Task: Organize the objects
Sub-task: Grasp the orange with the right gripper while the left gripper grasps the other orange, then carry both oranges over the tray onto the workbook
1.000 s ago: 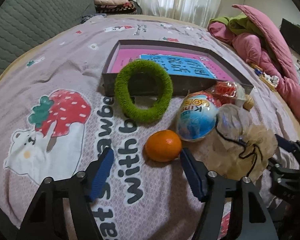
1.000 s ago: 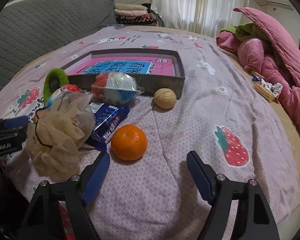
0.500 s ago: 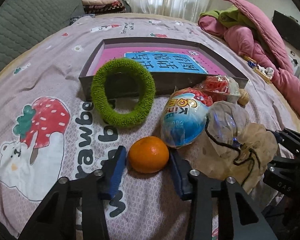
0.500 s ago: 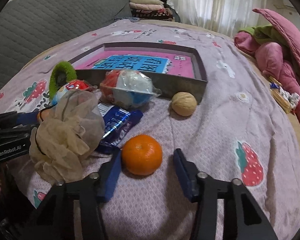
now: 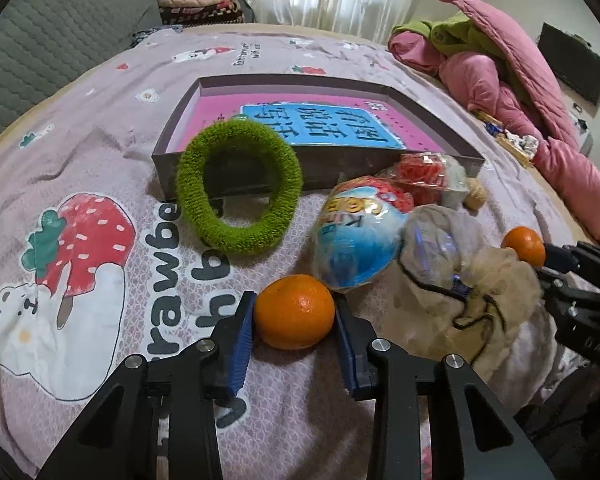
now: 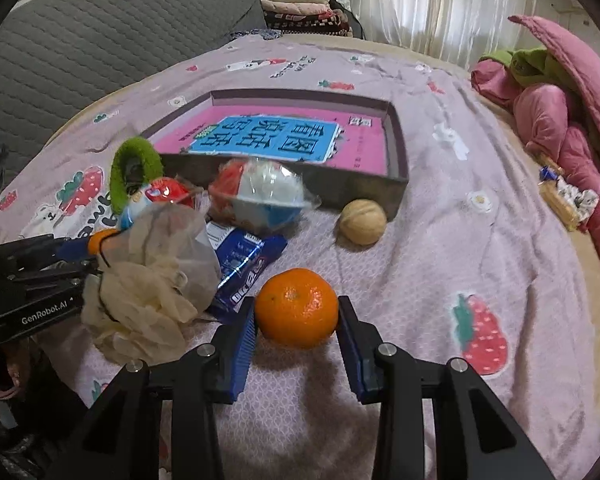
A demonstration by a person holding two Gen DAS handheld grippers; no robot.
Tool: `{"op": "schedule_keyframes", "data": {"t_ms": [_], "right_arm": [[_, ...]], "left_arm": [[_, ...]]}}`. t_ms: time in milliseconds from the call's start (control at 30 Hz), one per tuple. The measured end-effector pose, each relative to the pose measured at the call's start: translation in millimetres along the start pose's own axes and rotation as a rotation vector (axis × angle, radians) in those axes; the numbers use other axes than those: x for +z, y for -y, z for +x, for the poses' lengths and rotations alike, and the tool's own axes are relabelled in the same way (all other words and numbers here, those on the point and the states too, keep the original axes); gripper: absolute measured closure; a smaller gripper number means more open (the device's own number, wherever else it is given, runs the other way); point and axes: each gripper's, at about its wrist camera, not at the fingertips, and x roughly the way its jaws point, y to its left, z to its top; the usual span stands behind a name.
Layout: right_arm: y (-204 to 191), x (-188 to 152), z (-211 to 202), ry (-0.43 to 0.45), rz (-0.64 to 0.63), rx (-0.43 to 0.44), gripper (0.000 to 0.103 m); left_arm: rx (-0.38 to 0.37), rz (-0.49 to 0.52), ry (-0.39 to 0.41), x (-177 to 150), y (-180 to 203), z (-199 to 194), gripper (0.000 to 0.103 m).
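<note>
Oranges sit on the bedspread, one between each gripper's closing blue pads. Left gripper [image 5: 294,320] squeezes its orange [image 5: 295,311], stem dimple facing up; right gripper [image 6: 297,320] squeezes another orange [image 6: 297,307]. At twelve o'clock lies the shallow box [image 5: 260,176].

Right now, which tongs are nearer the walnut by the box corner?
Right. The right tongs, closing with pads against an orange, sit just in front of the walnut. The left tongs, closing on another orange, lie beyond the mesh pouch.
</note>
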Motion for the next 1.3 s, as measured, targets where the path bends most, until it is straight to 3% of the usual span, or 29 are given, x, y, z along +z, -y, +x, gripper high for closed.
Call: {"op": "schedule_keyframes", "data": {"t_ms": [533,1300], "right_arm": [[-8,-4,-25,0.099,0.028,0.031,0.064],[-3,26,-16,0.174,-0.002,0.087,0.064]], "left_arm": [[-0.015,-0.011,0.088,2,3,-46,0.066],[-0.006,-0.049,0.123,27,4,-48,0.066]]}}
